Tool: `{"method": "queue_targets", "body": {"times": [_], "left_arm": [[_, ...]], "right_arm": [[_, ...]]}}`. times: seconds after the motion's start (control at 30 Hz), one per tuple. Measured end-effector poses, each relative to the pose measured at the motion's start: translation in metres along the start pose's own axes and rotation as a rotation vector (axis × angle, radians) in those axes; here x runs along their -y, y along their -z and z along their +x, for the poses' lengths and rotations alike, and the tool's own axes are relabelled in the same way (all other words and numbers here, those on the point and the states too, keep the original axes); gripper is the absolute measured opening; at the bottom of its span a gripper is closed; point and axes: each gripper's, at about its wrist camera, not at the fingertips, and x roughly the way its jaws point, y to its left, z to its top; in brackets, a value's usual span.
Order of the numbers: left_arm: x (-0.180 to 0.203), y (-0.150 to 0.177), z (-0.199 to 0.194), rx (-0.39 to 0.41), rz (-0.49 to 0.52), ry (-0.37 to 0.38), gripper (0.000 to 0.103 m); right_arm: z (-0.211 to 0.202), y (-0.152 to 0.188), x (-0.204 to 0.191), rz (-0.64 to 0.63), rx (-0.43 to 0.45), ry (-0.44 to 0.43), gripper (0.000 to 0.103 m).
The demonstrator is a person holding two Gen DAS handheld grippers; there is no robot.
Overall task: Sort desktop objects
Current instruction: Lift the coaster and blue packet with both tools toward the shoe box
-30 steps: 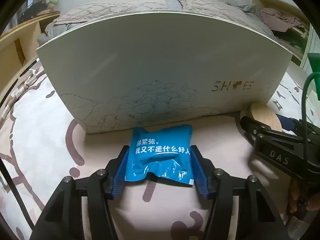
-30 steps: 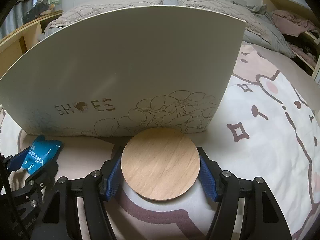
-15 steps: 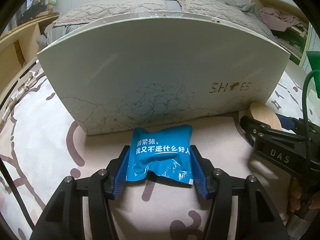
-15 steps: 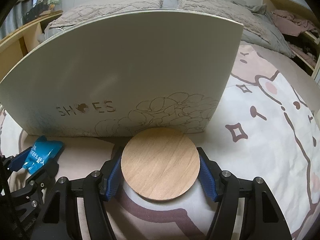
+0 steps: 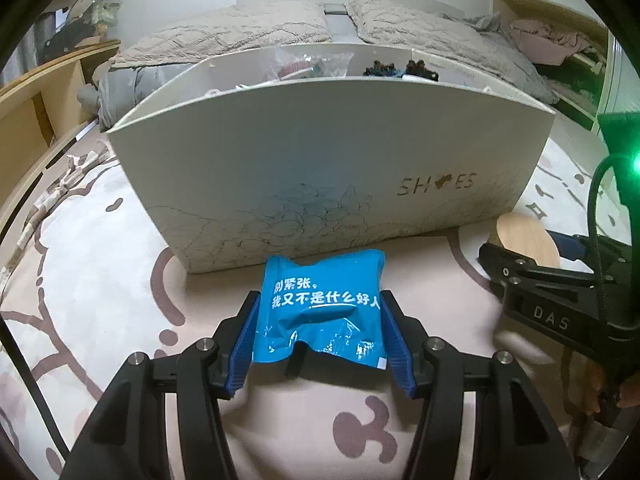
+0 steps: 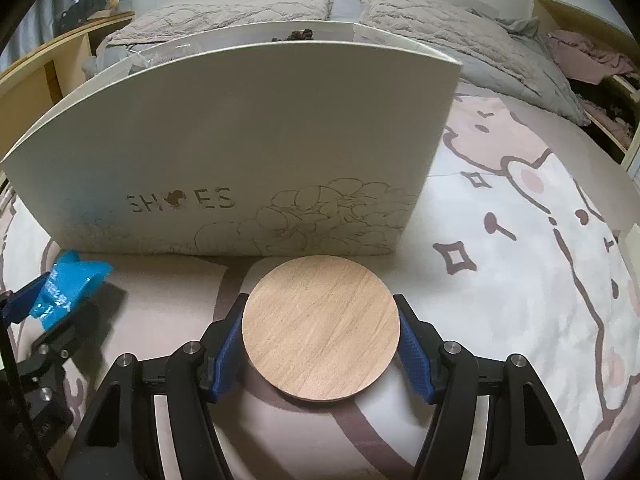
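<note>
Two grippers are loaded, both short of the box. L gripper [image 5: 318, 332] is clamped on a blue packet [image 5: 322, 304], pads [image 5: 246, 340] pressed on its side edges, long axis across the jaws. R gripper [image 6: 320, 330] is pinched on a wood disc [image 6: 320, 326], held flat by its rim. Box [image 5: 320, 168] stands straight ahead of both, open top above the held items, near wall between them & the inside. Judged: both must be raised over that wall. Packet sits nearer the box's mid, disc nearer its R end.
</note>
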Motion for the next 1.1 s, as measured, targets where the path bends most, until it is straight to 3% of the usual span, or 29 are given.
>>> {"method": "queue_targets", "body": {"times": [0.53, 0.83, 1.1], "left_arm": [[0.006, -0.007, -0.043, 0.073, -0.055, -0.005, 0.057], [0.003, -0.027, -0.074, 0.177, -0.080, 0.004, 0.057], [0.003, -0.065, -0.100, 0.265, -0.065, 0.000, 0.057]], "right_arm": [[-0.047, 0.000, -0.002, -0.034, 0.050, -0.029, 0.068], [-0.094, -0.021, -0.003, -0.024, 0.160, -0.085, 0.068], [-0.132, -0.059, -0.006, -0.021, 0.279, -0.134, 0.068]]}}
